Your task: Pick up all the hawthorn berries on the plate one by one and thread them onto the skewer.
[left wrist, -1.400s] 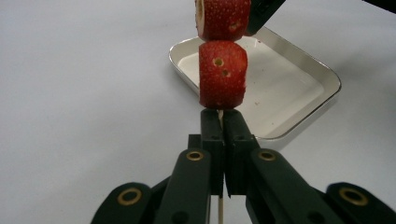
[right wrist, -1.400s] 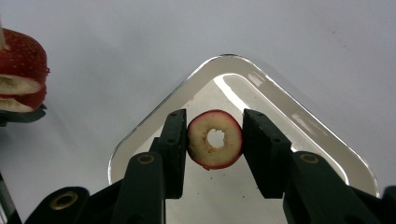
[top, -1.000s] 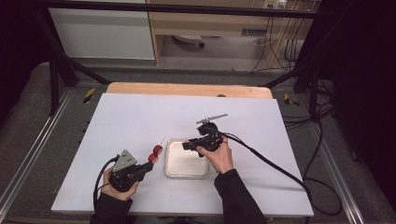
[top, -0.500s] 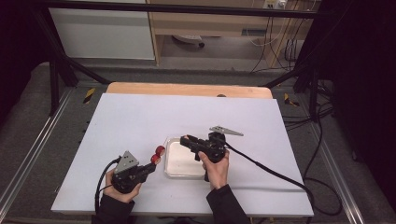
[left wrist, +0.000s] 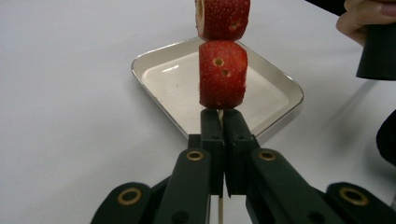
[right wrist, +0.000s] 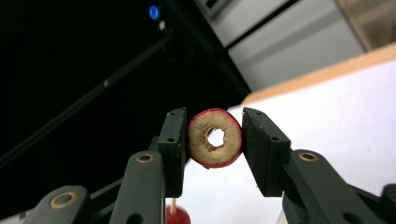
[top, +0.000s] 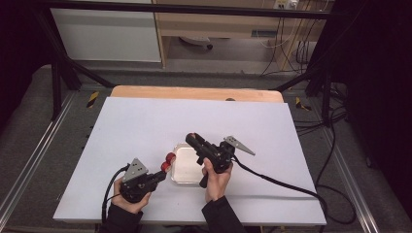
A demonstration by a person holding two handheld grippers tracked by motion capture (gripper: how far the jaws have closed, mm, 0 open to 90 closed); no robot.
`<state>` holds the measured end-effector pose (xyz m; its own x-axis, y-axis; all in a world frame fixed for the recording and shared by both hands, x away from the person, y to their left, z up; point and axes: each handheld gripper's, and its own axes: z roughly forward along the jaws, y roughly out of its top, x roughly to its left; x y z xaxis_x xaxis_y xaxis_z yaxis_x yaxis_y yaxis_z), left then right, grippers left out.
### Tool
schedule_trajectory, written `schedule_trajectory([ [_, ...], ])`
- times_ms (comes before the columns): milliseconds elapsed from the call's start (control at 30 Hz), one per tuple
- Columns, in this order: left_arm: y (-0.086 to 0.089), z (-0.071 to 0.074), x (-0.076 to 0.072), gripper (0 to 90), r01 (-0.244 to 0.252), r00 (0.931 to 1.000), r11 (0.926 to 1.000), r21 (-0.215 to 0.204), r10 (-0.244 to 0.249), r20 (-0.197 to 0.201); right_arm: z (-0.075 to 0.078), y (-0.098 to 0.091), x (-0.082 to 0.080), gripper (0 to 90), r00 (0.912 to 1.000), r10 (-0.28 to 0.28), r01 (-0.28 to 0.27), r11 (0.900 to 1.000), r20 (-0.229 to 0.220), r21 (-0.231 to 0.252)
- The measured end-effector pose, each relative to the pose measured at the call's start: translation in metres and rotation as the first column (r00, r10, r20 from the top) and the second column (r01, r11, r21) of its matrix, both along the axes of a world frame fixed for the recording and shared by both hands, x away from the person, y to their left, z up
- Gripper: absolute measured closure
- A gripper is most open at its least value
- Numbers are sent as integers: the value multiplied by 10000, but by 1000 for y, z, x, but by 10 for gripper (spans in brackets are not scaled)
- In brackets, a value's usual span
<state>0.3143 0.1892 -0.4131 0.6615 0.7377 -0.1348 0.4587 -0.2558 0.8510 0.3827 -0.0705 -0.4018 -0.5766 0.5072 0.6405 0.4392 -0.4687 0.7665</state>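
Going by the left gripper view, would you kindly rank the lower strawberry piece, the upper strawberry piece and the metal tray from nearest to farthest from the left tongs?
1. Lower strawberry piece: on the skewer, just above the left tongs.
2. Upper strawberry piece: next up the skewer, at the top edge.
3. Metal tray: behind both, lying on the table.
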Motion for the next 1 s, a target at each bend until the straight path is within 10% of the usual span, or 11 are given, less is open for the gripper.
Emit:
schedule_trajectory([
  [600,-22,4,0,880,100,9999,9988,-489,-106,-122,-5,5,-3,620,9973,-563,493,9887,464,1413],
  [1000,-24,5,0,881,187,9998,9989,-440,-191,-88,-8,5,-4,620,9988,-110,46,9912,479,1322],
])
